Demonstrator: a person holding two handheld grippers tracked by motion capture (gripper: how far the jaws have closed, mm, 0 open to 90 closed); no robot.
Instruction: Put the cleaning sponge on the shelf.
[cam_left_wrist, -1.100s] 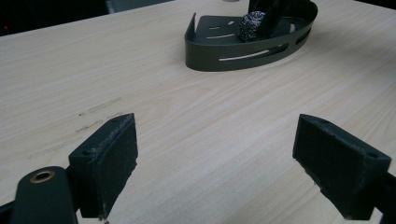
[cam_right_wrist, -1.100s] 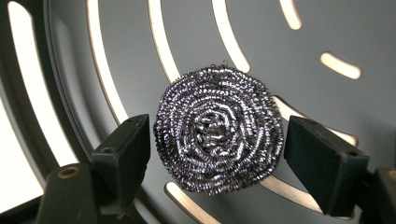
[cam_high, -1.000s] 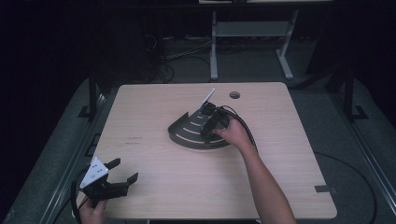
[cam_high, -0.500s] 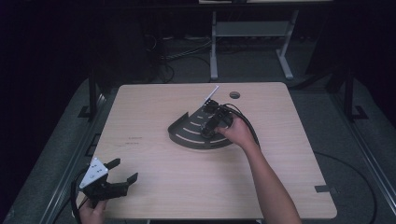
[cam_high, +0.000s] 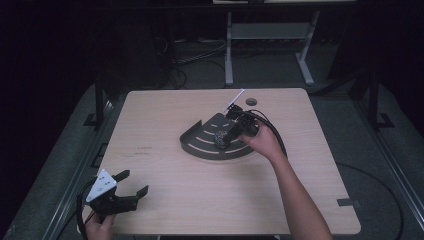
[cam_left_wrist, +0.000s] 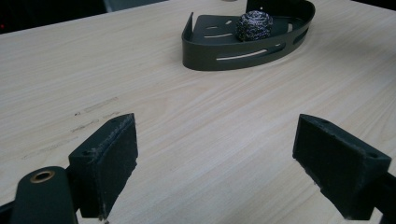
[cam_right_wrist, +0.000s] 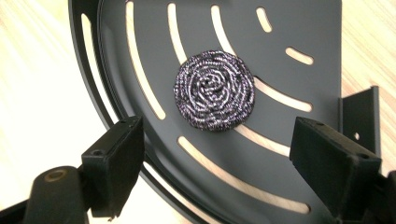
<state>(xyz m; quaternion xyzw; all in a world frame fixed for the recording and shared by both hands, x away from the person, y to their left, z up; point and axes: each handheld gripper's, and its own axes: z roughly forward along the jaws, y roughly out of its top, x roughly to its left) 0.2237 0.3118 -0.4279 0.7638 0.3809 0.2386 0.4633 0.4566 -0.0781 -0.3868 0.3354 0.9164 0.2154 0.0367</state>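
Pale wooden table (cam_high: 165, 115) in a dark room, scourer set in the corner tray.
The steel-wool scourer (cam_right_wrist: 215, 90) lies loose in the slotted tray (cam_high: 200, 145); the right gripper (cam_high: 225, 136) hangs over it, jaws just opened, nothing between. A careless lift could catch the tray's raised wall. The left gripper (cam_high: 131, 186), jaws apart, idles at the near edge; bare tabletop between them.

surface: wooden table (cam_high: 165, 115) | on it: slotted tray (cam_high: 197, 142) (dark)

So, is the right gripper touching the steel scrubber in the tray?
Apart. In the right gripper view, the right gripper is open, and the steel scrubber lies free on the tray, beyond both pads.
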